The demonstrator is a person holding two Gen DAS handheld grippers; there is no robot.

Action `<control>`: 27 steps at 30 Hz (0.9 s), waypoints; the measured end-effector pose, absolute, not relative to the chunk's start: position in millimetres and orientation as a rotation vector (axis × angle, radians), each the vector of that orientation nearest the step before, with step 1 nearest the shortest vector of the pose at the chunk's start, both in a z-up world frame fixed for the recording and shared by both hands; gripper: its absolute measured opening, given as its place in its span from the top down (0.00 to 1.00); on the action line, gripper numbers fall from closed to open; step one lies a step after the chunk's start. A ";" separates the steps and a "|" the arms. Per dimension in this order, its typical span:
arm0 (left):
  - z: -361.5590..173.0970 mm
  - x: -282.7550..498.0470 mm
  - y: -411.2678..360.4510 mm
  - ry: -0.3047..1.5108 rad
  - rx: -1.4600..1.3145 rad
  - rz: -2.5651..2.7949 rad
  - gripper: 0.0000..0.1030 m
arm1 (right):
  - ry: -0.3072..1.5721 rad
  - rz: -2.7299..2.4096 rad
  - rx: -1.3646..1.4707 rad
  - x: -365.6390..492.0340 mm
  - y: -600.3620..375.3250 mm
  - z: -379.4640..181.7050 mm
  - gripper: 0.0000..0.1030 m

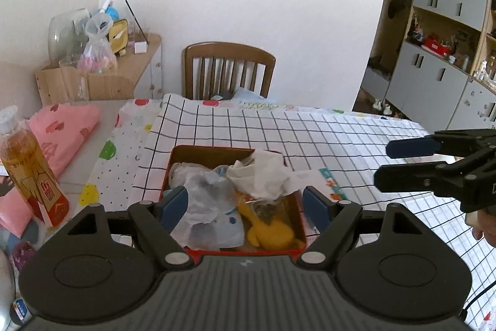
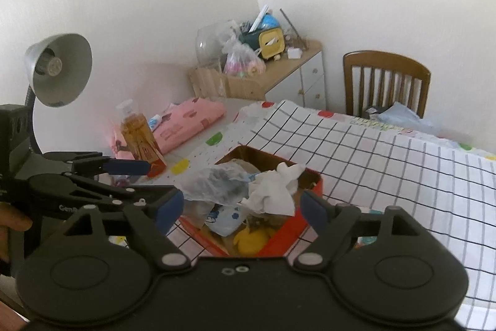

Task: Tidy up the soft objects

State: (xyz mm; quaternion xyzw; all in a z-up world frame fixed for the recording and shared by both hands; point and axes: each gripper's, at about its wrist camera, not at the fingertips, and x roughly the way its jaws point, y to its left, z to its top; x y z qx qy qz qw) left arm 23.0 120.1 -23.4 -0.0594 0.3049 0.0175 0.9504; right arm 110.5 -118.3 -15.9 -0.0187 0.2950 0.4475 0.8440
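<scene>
A red box [image 1: 210, 151] [image 2: 313, 186] sits on the checked tablecloth. It holds a crumpled white tissue [image 1: 266, 176] [image 2: 272, 188], a clear plastic bag [image 1: 201, 191] [image 2: 214, 179], a blue-and-white soft item [image 1: 228, 222] [image 2: 224, 219] and a yellow plush toy [image 1: 269, 230] [image 2: 249, 239]. My left gripper [image 1: 245, 207] is open and empty, its blue pads astride the box's near end. My right gripper [image 2: 241, 207] is open and empty just above the box. Each gripper shows in the other's view, the right [image 1: 387, 163] and the left [image 2: 155, 179].
The checked tablecloth [image 1: 310, 138] [image 2: 403, 169] covers the table. An amber liquid bottle [image 1: 31, 172] [image 2: 139, 138] and folded pink cloth [image 1: 65, 132] [image 2: 186, 123] lie to the left. A desk lamp [image 2: 59, 70] stands far left. A wooden chair [image 1: 229, 67] [image 2: 387, 79] stands behind the table.
</scene>
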 end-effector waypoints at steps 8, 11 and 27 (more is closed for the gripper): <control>-6.3 4.4 99.9 0.563 -0.099 0.033 0.17 | 0.575 0.873 -0.029 87.4 -151.3 -5.1 0.10; -2.0 -1.8 92.8 0.543 -0.092 0.029 0.17 | 0.544 0.849 -0.036 76.1 -158.0 -2.4 0.05; 8.8 -26.1 70.4 0.511 -0.069 0.071 0.00 | 0.465 0.709 0.013 35.6 -170.9 -4.1 0.00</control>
